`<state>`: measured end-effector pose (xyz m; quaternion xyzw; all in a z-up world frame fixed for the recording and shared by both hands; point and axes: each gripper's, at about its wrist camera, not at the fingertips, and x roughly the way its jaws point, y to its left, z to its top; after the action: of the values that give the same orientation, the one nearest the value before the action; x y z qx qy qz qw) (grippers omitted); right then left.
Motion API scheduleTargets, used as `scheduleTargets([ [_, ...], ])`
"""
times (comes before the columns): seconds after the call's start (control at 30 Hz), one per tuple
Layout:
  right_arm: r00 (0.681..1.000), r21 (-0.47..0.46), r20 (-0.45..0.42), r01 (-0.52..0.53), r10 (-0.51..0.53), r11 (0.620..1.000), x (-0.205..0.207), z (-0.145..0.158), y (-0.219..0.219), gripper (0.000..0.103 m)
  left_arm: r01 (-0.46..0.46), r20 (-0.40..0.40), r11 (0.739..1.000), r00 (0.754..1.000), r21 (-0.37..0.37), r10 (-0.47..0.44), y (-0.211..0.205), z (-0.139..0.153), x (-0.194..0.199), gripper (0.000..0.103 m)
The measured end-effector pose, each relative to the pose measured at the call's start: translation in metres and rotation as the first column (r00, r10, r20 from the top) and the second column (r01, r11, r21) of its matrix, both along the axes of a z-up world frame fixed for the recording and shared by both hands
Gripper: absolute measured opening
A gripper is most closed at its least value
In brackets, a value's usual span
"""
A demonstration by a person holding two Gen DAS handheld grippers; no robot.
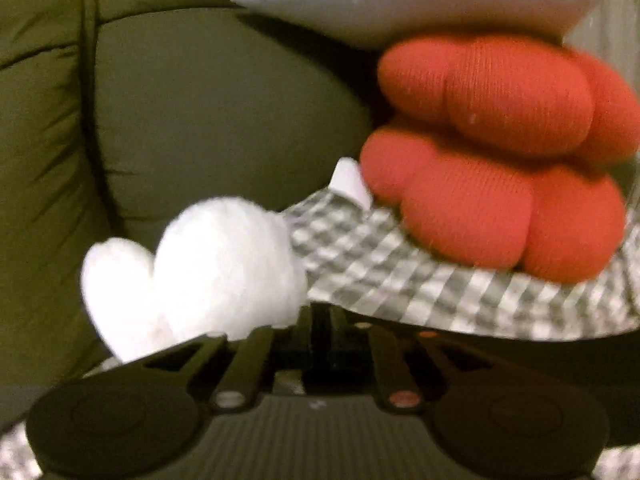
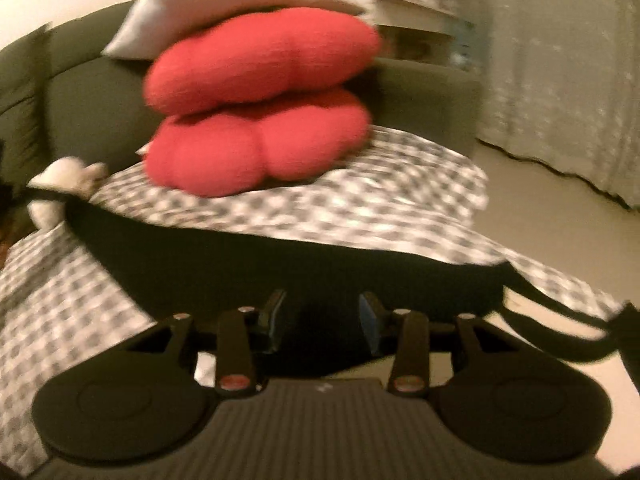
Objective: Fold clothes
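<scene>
A black garment (image 2: pixel 280 256) lies stretched in a long band across the checkered sheet (image 2: pixel 400 184), one end running left past a white plush (image 2: pixel 60 176). My right gripper (image 2: pixel 322 312) stands open at its near edge. The blue pads (image 2: pixel 369 320) are apart and dark cloth shows between them without being pressed. In the left wrist view my left gripper (image 1: pixel 320 316) has its fingers drawn close together at the sheet's edge. They pinch the black garment (image 1: pixel 520 348), which trails off to the right. The view is blurred.
Two red cushions (image 1: pixel 500 152) are stacked on the checkered sheet (image 1: pixel 400 276), with a grey pillow (image 1: pixel 400 0) on top. A white heart-shaped plush (image 1: pixel 192 272) leans by the olive sofa (image 1: pixel 220 100). Pale floor (image 2: pixel 540 216) and a curtain (image 2: pixel 560 80) are at the right.
</scene>
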<state>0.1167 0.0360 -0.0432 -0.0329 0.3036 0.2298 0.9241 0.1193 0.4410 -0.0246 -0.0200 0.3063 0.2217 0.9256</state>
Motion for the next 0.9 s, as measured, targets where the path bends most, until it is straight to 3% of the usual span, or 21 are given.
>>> scheduleTargets([
  [0.07, 1.000, 0.026, -0.007, 0.026, -0.025, 0.999, 0.000, -0.001, -0.009, 0.044, 0.003, 0.023, 0.999, 1.000, 0.051, -0.005, -0.010, 0.003, -0.006, 0.028],
  [0.13, 0.999, 0.032, -0.003, 0.043, -0.043, 0.999, -0.002, -0.001, -0.018, 0.044, 0.020, 0.057, 0.996, 0.998, 0.091, -0.025, -0.021, 0.007, -0.014, 0.037],
  [0.3, 0.996, 0.020, -0.002, 0.092, -0.092, 0.996, -0.014, 0.001, -0.042, 0.050, 0.196, 0.119, 0.980, 0.973, 0.024, -0.197, -0.053, 0.009, -0.027, 0.039],
  [0.47, 0.990, 0.013, -0.028, 0.141, -0.141, 0.990, -0.032, -0.002, -0.073, 0.051, 0.299, 0.073, 0.952, 0.953, -0.062, -0.294, -0.085, -0.017, -0.028, 0.040],
  [0.6, 0.981, 0.008, -0.029, 0.192, -0.192, 0.981, -0.054, 0.000, -0.102, 0.051, 0.267, 0.009, 0.963, 0.964, -0.019, -0.267, -0.090, -0.043, -0.032, 0.041],
  [0.67, 0.973, 0.028, -0.035, 0.228, -0.227, 0.973, -0.067, 0.000, -0.119, 0.053, 0.223, -0.017, 0.973, 0.975, 0.058, -0.222, -0.083, -0.049, -0.036, 0.059],
  [0.7, 0.970, 0.039, -0.041, 0.242, -0.241, 0.969, -0.072, 0.000, -0.127, 0.054, 0.181, -0.037, 0.981, 0.983, 0.072, -0.179, -0.078, -0.048, -0.037, 0.063],
  [0.8, 0.956, 0.060, -0.048, 0.292, -0.289, 0.955, -0.087, -0.001, -0.150, 0.054, 0.043, -0.077, 0.997, 0.996, 0.070, -0.038, -0.059, -0.037, -0.042, 0.055],
  [0.9, 0.937, 0.107, -0.068, 0.349, -0.343, 0.931, -0.098, -0.001, -0.171, 0.054, -0.003, -0.052, 0.999, 0.999, 0.041, 0.005, -0.052, -0.021, -0.056, 0.053],
])
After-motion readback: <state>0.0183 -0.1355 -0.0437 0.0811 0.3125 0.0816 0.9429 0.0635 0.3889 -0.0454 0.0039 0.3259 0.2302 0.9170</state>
